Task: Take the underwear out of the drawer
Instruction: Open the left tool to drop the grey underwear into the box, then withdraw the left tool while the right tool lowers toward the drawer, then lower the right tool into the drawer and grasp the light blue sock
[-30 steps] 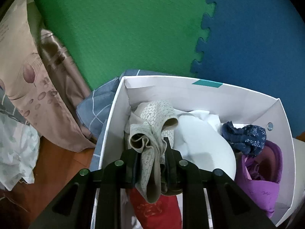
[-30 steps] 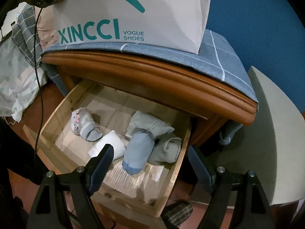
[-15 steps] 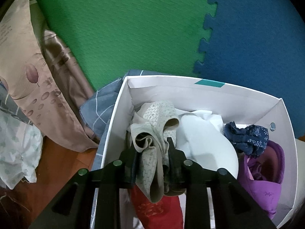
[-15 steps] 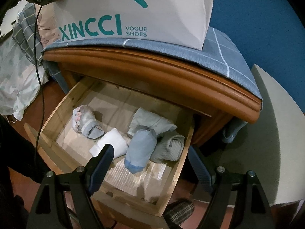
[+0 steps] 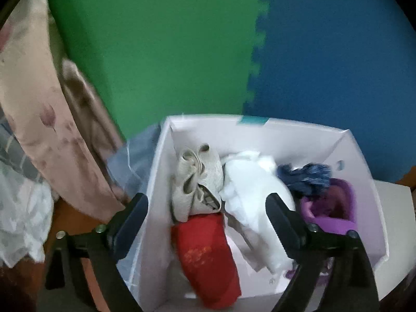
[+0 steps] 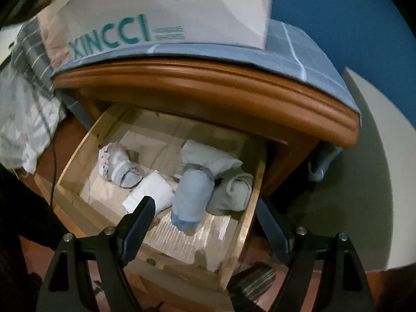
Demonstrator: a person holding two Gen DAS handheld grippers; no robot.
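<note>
Releasing: left gripper, jaws just opened wide, drops beige patterned underwear inside white cardboard shoebox (lift clear); right gripper, open and empty, should descend squarely over rolled blue underwear in wooden drawer.

A: What lines the wall?
B: Green foam mat interlocked with blue foam mat.
A: And the furniture?
B: Wooden nightstand, cloth-covered; reddish-brown floor.
</note>
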